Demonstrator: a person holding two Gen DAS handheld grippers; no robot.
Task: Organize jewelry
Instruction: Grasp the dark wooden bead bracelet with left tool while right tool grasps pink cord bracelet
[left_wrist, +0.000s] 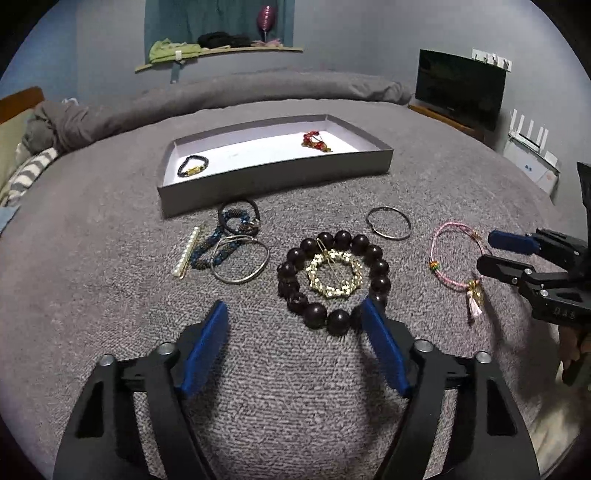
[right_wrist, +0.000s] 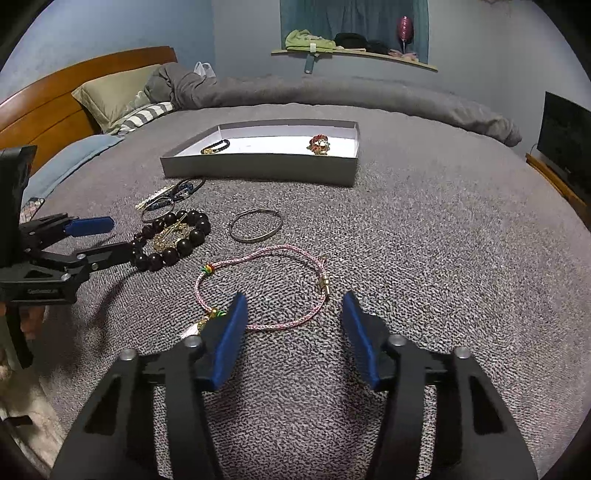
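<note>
Grey bedspread (right_wrist: 406, 240) carries everything; only my right view shows the headboard (right_wrist: 55, 99). My left tongs (left_wrist: 295, 314) gape beside the dark bead bracelet (left_wrist: 332, 277); right tongs (right_wrist: 293, 306) straddle the pink cord bracelet (right_wrist: 258, 288), unpinched.

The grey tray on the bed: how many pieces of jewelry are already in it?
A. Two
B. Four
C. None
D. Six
A: the grey tray holds only a dark beaded bracelet at one end and a red piece at the other; everything else lies on the blanket.
</note>
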